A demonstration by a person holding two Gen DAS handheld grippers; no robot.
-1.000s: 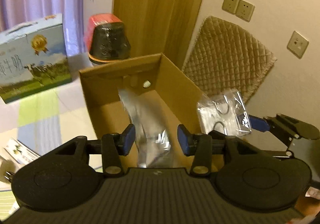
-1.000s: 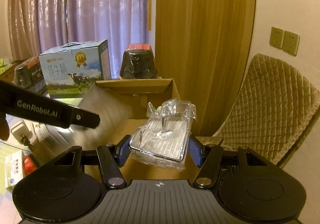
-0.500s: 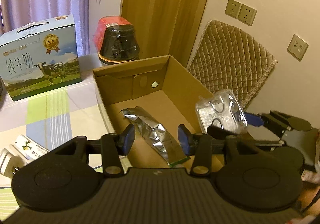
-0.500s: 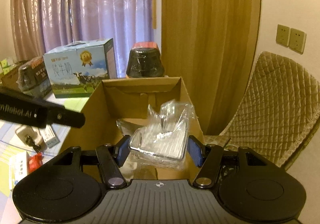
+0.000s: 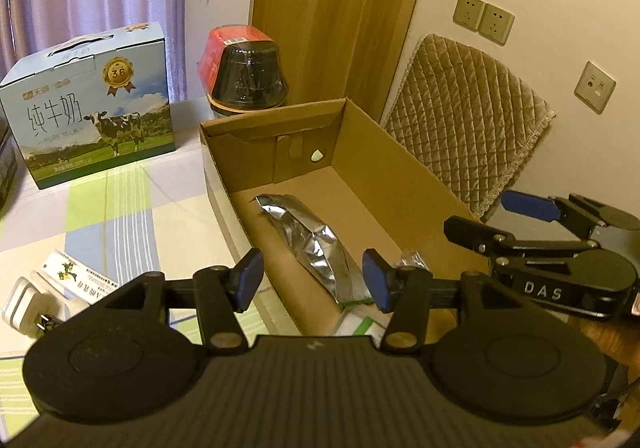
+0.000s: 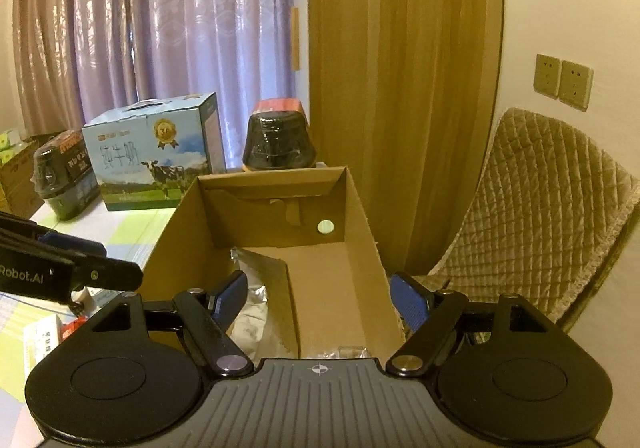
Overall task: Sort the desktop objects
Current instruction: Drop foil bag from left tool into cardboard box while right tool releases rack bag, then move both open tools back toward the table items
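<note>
An open cardboard box (image 5: 404, 184) (image 6: 360, 216) stands on the table. A silver foil pouch (image 5: 316, 244) (image 6: 256, 288) lies on its floor by the left wall. A clear-wrapped packet (image 6: 344, 352) lies at the box's near end, and only a corner of the packet (image 5: 412, 260) shows in the left wrist view. My left gripper (image 5: 313, 280) (image 6: 100, 260) hangs open over the box's near left wall, holding nothing. My right gripper (image 6: 320, 298) (image 5: 500, 218) stands open above the box's near right side, also holding nothing.
A blue milk carton (image 5: 92, 120) and a black jar with a red lid (image 5: 248, 76) stand behind the box. A second dark jar (image 6: 64, 176) is far left. A small green-printed box (image 5: 76, 276) and a white plug (image 5: 24, 304) lie left. A quilted chair (image 5: 468, 136) stands right.
My right gripper has opened and the clear-wrapped packet has dropped into the box. The foil pouch has settled flat on the box floor. Both grippers have drawn back a little.
</note>
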